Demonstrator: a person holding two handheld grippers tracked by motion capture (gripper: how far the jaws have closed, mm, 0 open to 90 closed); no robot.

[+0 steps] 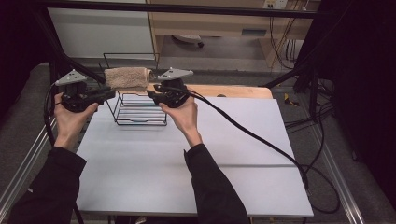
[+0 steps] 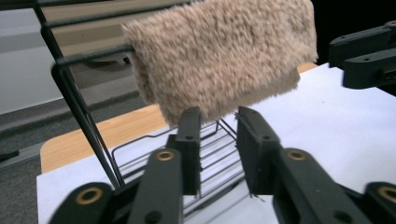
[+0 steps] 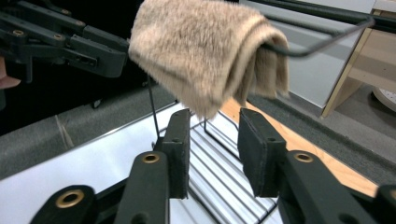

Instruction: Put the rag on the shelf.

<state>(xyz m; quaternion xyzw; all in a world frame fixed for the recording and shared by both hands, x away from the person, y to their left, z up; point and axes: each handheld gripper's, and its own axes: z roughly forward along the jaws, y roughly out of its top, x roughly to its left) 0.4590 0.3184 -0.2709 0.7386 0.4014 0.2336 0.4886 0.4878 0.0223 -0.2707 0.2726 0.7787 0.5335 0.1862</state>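
Note:
A folded beige towel [image 1: 127,78] hangs over the top bar of a black wire rack [image 1: 140,114] at the table's far left. My left gripper [image 1: 110,94] is at the towel's left end and my right gripper [image 1: 151,95] at its right end, each held in a hand. In the left gripper view the towel [image 2: 224,56] hangs just above my left gripper [image 2: 218,116], whose jaws stand apart with nothing pressed between them. In the right gripper view the towel [image 3: 205,51] droops over the rack wire [image 3: 322,44], above my open right gripper [image 3: 215,119].
A white sheet [image 1: 187,154] covers the table, with a wooden strip [image 1: 233,90] along its far edge. A thick black cable [image 1: 261,140] trails from the right gripper across the sheet to the right. A black frame stands around the table.

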